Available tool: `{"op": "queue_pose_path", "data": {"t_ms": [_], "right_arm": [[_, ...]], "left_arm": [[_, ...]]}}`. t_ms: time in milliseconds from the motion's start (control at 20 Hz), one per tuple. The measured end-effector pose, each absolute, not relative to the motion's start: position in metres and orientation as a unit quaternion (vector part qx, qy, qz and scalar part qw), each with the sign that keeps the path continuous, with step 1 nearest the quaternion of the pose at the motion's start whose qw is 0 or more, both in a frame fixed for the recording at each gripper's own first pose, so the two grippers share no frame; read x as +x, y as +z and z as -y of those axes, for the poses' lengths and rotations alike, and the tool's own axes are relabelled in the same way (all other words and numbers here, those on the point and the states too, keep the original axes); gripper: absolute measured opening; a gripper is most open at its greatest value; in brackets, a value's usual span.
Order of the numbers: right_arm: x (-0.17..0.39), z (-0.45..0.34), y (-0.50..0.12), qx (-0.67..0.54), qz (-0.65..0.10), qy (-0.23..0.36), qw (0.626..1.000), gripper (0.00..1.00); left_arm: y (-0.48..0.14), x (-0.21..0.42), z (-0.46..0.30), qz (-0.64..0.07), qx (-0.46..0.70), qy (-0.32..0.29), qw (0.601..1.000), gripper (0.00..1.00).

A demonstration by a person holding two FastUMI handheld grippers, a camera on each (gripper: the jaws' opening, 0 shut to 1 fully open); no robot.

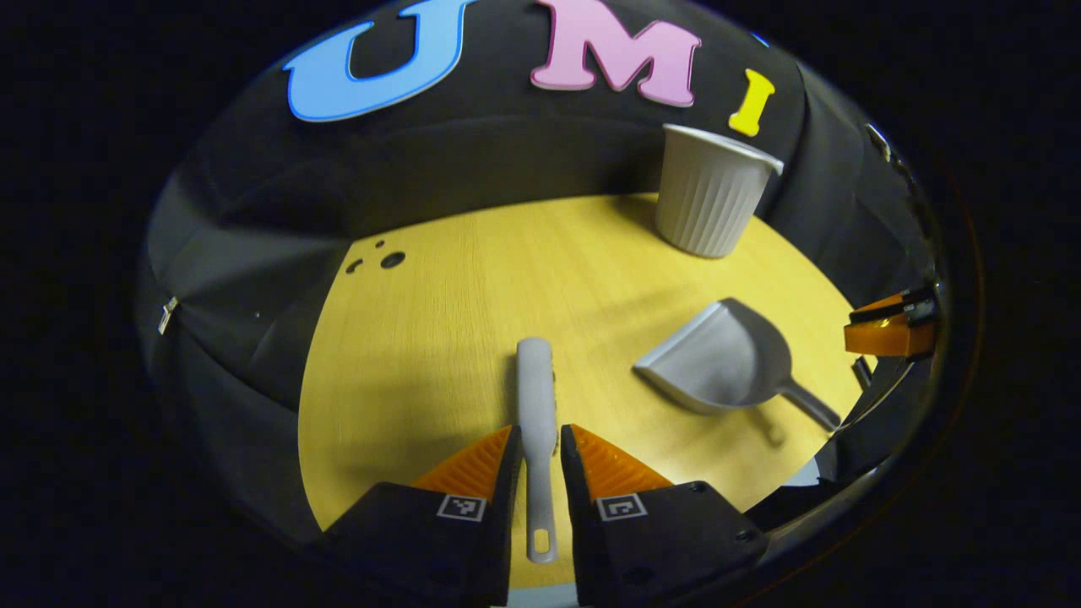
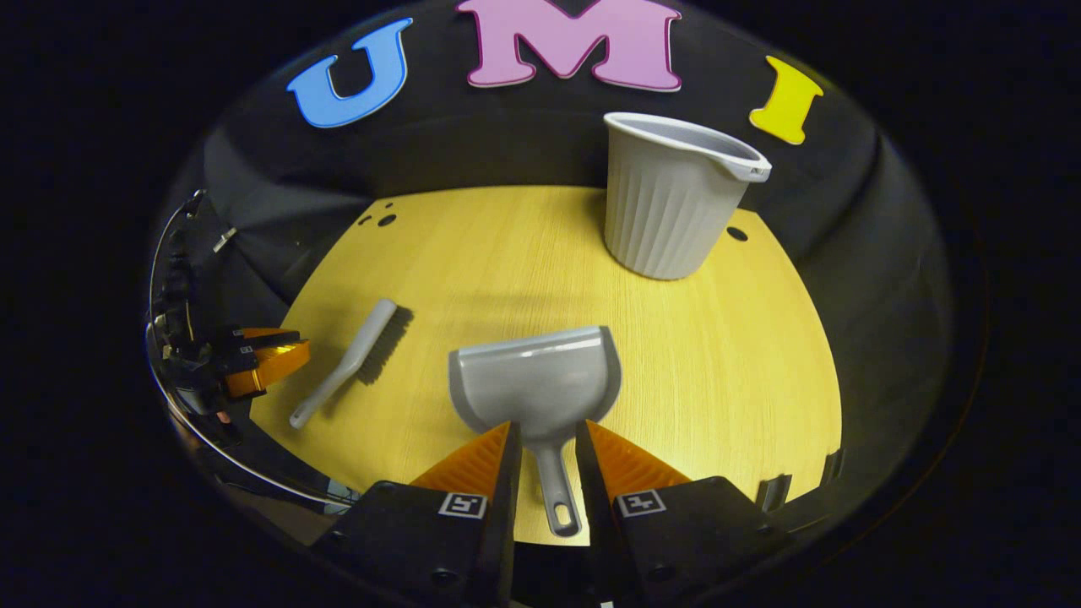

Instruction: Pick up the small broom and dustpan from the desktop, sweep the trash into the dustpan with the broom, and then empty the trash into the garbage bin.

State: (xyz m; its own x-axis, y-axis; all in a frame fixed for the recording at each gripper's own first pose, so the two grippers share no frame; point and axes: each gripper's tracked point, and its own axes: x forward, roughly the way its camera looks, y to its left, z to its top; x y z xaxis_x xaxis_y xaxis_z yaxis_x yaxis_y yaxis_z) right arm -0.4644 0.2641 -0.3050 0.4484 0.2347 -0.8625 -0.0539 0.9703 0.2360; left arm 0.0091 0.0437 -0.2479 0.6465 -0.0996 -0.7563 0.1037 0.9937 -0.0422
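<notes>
In the left gripper view, the left gripper [image 1: 538, 447] has its fingers spread to either side of the broom [image 1: 536, 397] handle, with a gap on each side; it isn't gripping. The broom lies flat on the desktop [image 1: 439, 338], handle toward the near edge, probably for easy reach. The dustpan [image 1: 726, 359] lies to its right, the garbage bin [image 1: 709, 190] far right.

In the right gripper view, the right gripper [image 2: 545, 452] likewise straddles the dustpan's handle, spread, apparently not touching. The bin stands upright beyond, mouth open to receive trash. No trash or readable label is discernible.
</notes>
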Motion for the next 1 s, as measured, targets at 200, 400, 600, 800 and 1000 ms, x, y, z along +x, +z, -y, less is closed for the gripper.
{"op": "queue_pose_path", "data": {"t_ms": [200, 400, 600, 800, 1000], "right_arm": [[-0.447, -0.265, -0.278, 0.097, -0.457, 0.091, 0.88, 0.41], [-0.429, -0.257, -0.248, 0.106, -0.395, 0.089, 0.908, 0.41], [-0.418, -0.247, -0.217, 0.091, -0.345, 0.094, 0.93, 0.41], [-0.415, -0.248, -0.205, 0.074, -0.324, 0.107, 0.937, 0.4], [-0.414, -0.247, -0.198, 0.061, -0.316, 0.121, 0.939, 0.4]], "left_arm": [[-0.192, 0.026, -0.036, -0.327, 0.01, -0.06, 0.943, 0.34], [-0.152, 0.029, -0.019, -0.276, -0.007, -0.066, 0.959, 0.35], [-0.123, 0.034, -0.004, -0.242, -0.027, -0.055, 0.968, 0.36], [-0.106, 0.036, 0.012, -0.229, -0.034, -0.056, 0.971, 0.36], [-0.099, 0.036, 0.018, -0.233, -0.018, -0.047, 0.971, 0.33]]}}
